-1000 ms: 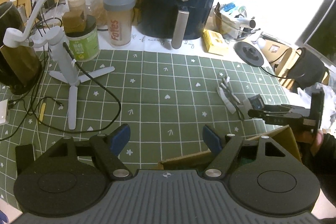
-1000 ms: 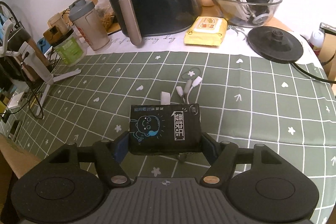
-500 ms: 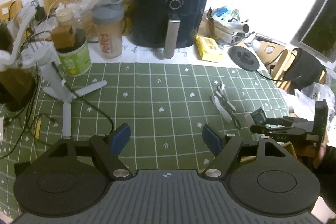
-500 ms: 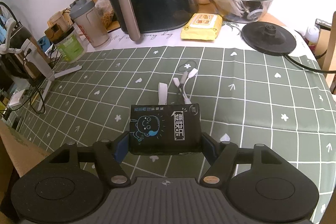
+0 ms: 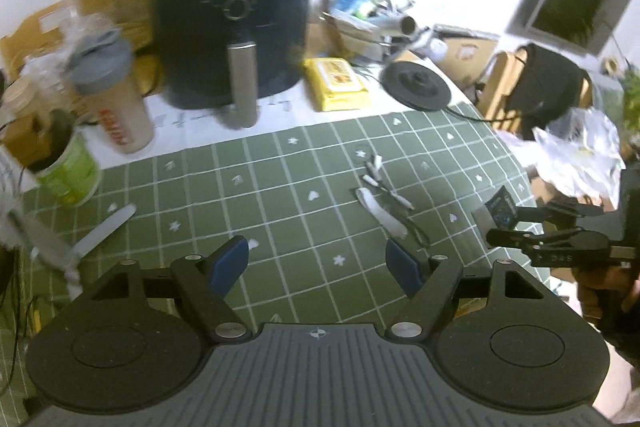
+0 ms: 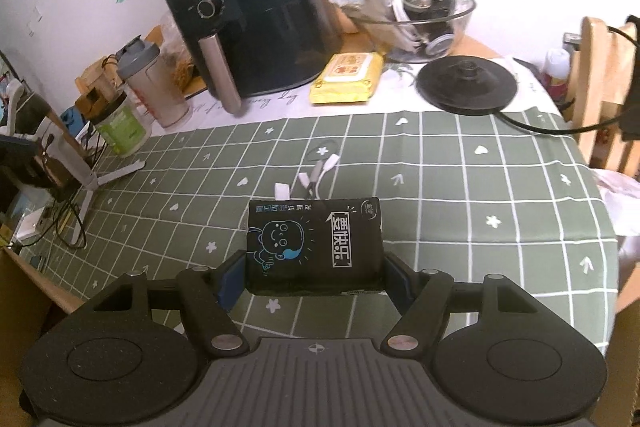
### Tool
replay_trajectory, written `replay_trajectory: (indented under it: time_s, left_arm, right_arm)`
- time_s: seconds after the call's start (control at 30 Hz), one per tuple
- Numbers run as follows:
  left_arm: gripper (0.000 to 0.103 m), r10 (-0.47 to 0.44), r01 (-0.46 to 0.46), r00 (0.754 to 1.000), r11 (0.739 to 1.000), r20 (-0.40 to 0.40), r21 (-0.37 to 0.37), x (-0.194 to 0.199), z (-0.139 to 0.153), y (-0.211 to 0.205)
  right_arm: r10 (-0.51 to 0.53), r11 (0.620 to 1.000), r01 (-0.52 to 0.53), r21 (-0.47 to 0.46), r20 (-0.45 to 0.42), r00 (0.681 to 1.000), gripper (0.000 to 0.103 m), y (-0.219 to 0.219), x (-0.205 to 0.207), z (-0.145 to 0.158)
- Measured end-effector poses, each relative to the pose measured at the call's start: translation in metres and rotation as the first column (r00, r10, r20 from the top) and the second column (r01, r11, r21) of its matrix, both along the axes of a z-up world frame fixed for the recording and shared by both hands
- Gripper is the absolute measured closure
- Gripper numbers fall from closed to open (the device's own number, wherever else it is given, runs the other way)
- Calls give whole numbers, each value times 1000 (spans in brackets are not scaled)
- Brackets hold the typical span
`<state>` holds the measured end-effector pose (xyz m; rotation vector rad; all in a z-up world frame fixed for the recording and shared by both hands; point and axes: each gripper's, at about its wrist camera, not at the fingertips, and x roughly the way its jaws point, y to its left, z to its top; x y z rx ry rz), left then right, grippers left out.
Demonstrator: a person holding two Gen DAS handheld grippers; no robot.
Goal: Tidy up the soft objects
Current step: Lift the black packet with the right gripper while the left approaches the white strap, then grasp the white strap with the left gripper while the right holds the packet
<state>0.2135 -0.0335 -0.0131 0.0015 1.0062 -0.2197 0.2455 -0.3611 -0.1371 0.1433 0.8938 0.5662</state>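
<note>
Holding a black pack (image 6: 314,247) above the cloth (image 6: 480,163), the right gripper (image 6: 314,277) pinches it, not yet placed. Left gripper (image 5: 318,261) hangs spread, empty.

On the green checked cloth (image 6: 480,163): one black tissue pack (image 6: 316,247), one yellow wipes pack (image 6: 348,79), one air fryer (image 6: 256,23), one shaker bottle (image 6: 154,83), one green jar (image 6: 120,123), one glass bowl (image 6: 424,23), one kettle base (image 6: 466,83), two grippers.
</note>
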Motion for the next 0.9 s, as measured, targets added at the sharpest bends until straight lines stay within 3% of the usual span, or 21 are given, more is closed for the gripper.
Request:
replay_trajectory:
  time_s: [0.43, 0.77, 0.9]
  left_arm:
    - [28, -131, 137, 979, 990, -155, 28, 75, -44, -48]
    - [28, -165, 192, 933, 980, -320, 56, 124, -117, -82]
    - [28, -185, 212, 924, 976, -334, 46, 133, -137, -93]
  right_arm:
    - [-98, 995, 98, 17, 18, 995, 30, -34, -28, 15]
    - [-177, 984, 176, 34, 8, 984, 30, -53, -45, 16]
    - [-200, 979, 200, 26, 3, 980, 30, -60, -52, 15]
